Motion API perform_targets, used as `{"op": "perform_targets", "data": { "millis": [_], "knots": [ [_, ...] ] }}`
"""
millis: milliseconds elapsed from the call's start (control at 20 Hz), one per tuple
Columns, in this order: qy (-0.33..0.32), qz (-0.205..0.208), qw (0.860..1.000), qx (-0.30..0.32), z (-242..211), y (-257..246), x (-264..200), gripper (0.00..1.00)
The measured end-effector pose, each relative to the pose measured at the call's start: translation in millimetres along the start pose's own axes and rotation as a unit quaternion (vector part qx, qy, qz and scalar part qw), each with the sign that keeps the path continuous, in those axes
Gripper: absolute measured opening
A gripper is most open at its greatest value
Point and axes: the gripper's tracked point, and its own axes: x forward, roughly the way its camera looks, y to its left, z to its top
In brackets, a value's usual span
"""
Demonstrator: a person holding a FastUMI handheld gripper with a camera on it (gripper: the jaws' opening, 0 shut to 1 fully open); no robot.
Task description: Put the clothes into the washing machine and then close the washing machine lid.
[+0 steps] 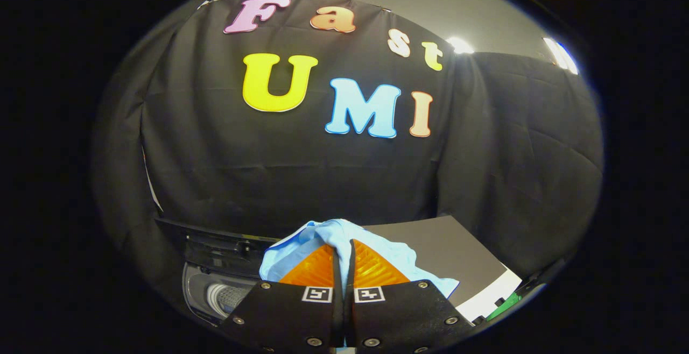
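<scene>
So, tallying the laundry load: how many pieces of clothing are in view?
1: a light blue garment pinched between the shut fingers of the gripper, held above the open washer. More may be hidden behind the fingers.

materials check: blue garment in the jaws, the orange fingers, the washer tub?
Blue garment: thin woven or knit fabric, matte, by its soft folds; gripper is shut on it. Orange fingers: translucent ribbed plastic or rubber, glossy look. Washer tub, beyond and left of the fingers: seemingly perforated metal, greyish sheen; too small to be sure.
</scene>
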Motion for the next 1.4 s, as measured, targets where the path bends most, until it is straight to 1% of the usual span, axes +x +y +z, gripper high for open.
{"op": "perform_targets", "data": {
  "millis": [200,400,600,800,1100,1400],
  "knots": [
    [-0.008,0.027,1.0,0.012,8,50,-18,0.01],
    [-0.007,0.048,0.999,0.02,5,93,-35,0.01],
    [0.001,0.068,0.997,0.023,-4,130,-47,0.01],
    [0.018,0.085,0.996,0.03,-22,158,-50,0.01],
    [0.045,0.111,0.992,0.029,-67,193,-35,0.01],
    [0.09,0.125,0.988,0.006,-134,211,-9,0.01]
  ]
}}
